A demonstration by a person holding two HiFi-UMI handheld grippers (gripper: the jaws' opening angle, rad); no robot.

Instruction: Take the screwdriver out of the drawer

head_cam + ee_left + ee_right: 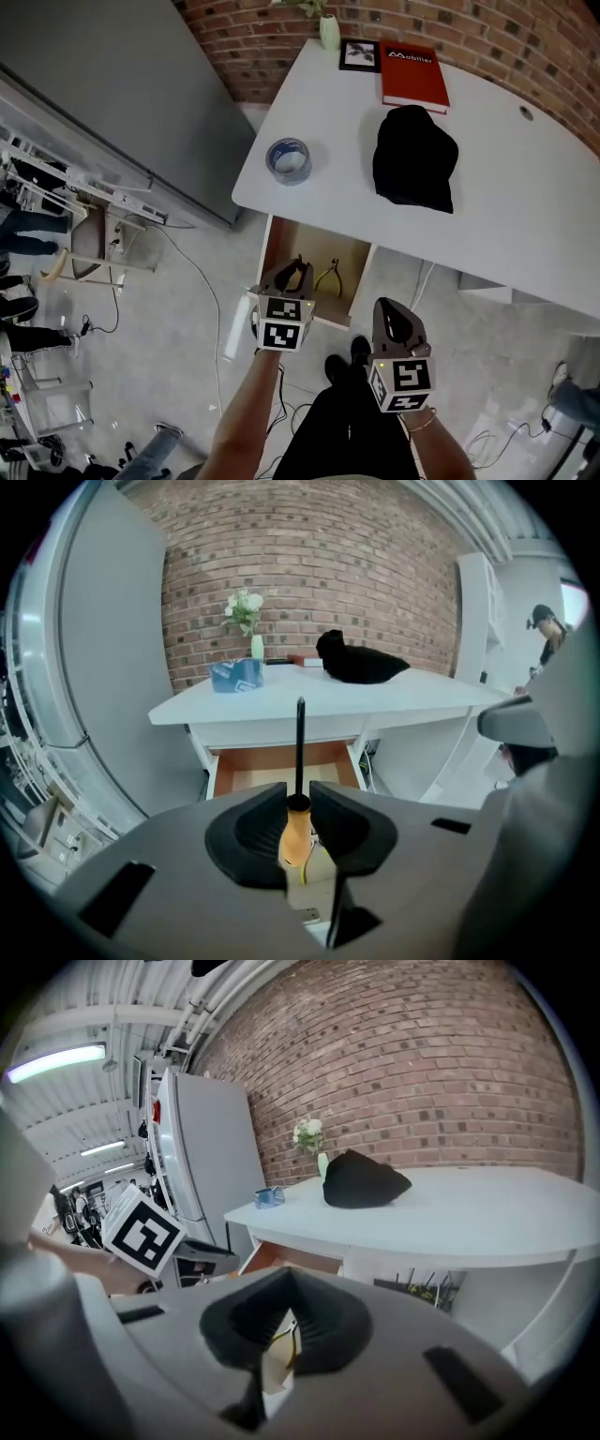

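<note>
A screwdriver (297,838) with an orange handle and a black shaft sits between the jaws of my left gripper (298,796), which is shut on the handle; the shaft points forward and up, toward the table edge. In the head view the left gripper (289,275) hangs over the front of the open wooden drawer (284,242) under the white table (525,206). My right gripper (392,316) hovers just right of the drawer front, its jaw tips meeting with nothing between them, as the right gripper view (284,1283) also shows.
Yellow-handled pliers (330,277) lie in the drawer. On the table are a black cloth (412,155), a roll of tape (289,159), a red book (412,75), a framed picture (359,54) and a vase (329,30). Cables trail over the floor (202,281).
</note>
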